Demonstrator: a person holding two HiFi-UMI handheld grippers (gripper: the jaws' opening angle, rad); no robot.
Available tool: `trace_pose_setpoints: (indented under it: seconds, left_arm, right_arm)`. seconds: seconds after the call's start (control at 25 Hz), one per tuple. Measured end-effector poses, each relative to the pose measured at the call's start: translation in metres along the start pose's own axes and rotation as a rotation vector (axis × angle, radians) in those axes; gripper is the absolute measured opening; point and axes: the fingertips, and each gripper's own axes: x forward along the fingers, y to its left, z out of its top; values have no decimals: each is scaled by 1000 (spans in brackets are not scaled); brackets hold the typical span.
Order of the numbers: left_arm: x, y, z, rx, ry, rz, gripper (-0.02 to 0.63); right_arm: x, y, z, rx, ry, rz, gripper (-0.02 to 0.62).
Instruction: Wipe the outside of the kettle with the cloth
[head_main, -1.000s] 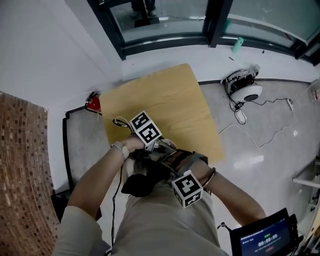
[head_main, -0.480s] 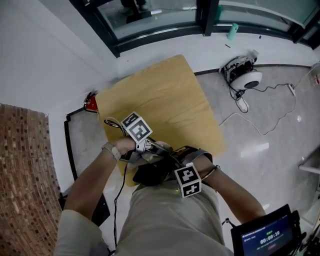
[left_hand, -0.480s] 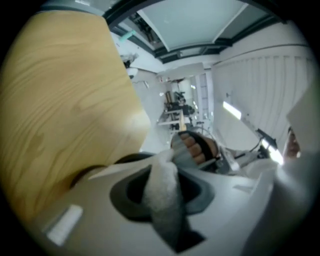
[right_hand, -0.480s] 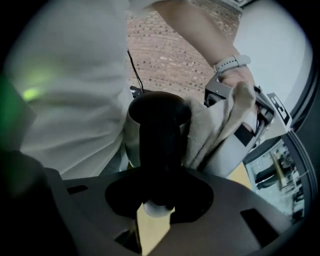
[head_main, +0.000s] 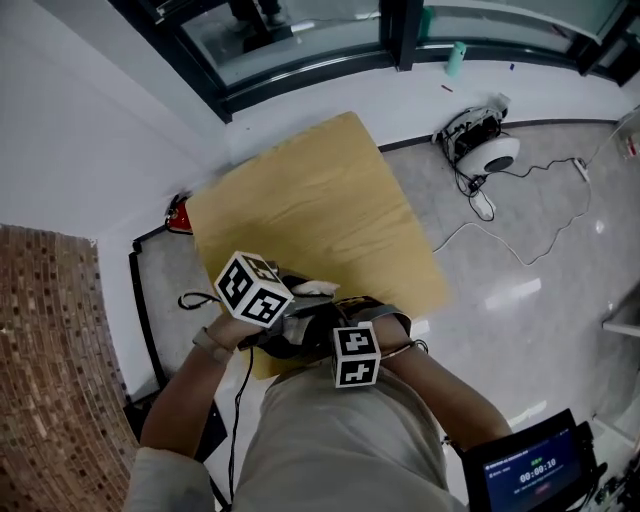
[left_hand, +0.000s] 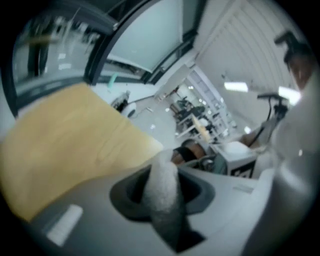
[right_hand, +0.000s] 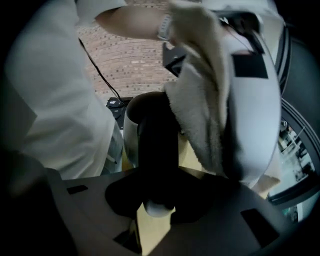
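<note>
Yellow table (head_main: 300, 200) — yr left gripper (left_hand: 165, 210) pinches cloth (left_hand: 161, 175), right gripper (right_hand: 157, 202) clamps kettle (right_hand: 131, 127) by handle (right_hand: 157, 145) — wiping looks barely begun, most left.

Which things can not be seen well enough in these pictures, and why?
- Kettle body: head view, left gripper and right gripper cover it.
- Where cloth meets kettle: right gripper view, the cloth's own folds hide it.
- Screen text: head view, too small.

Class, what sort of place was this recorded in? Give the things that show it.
Probably a lab or test room: a lone wooden table by a glass wall, cables trailing to a white device on the floor, and a timer screen.
</note>
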Motion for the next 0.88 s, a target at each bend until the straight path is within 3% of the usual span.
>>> trace_pose_setpoints:
  seconds: [0.08, 0.16, 0.32, 0.4, 0.48, 0.56, 0.6, 0.72, 0.76, 0.88]
  left_arm:
    - [-14, -2, 2, 219, -33, 236, 94]
    - [-27, -7, 2, 389, -80, 432, 94]
    - [-52, -7, -10, 491, -178, 669, 90]
    - [-74, 12, -19, 461, -234, 767, 91]
    - [-110, 41, -28, 302, -367, 852, 93]
    - [-143, 58, -34, 97, -552, 863, 97]
    - [-150, 57, -35, 59, -596, 867, 97]
    - [-138, 39, -30, 165, -567, 937, 100]
    - [-127, 34, -28, 169, -573, 920, 100]
    - [-92, 31, -24, -12, -697, 764, 92]
  right_arm:
    - [2, -8, 10, 48, 0, -25, 107]
    - [4, -17, 19, 91, 0, -43, 110]
    - [18, -37, 37, 149, -22, -70, 112]
    - [26, -45, 42, 158, -17, -75, 112]
    - [30, -50, 46, 178, -13, -86, 112]
    - [33, -54, 50, 209, -3, -92, 114]
    - [35, -57, 53, 221, 4, -95, 114]
    - [41, -70, 63, 238, 1, -120, 114]
    - [43, -73, 66, 241, -27, -126, 114]
    - [51, -70, 63, 316, -181, -94, 130]
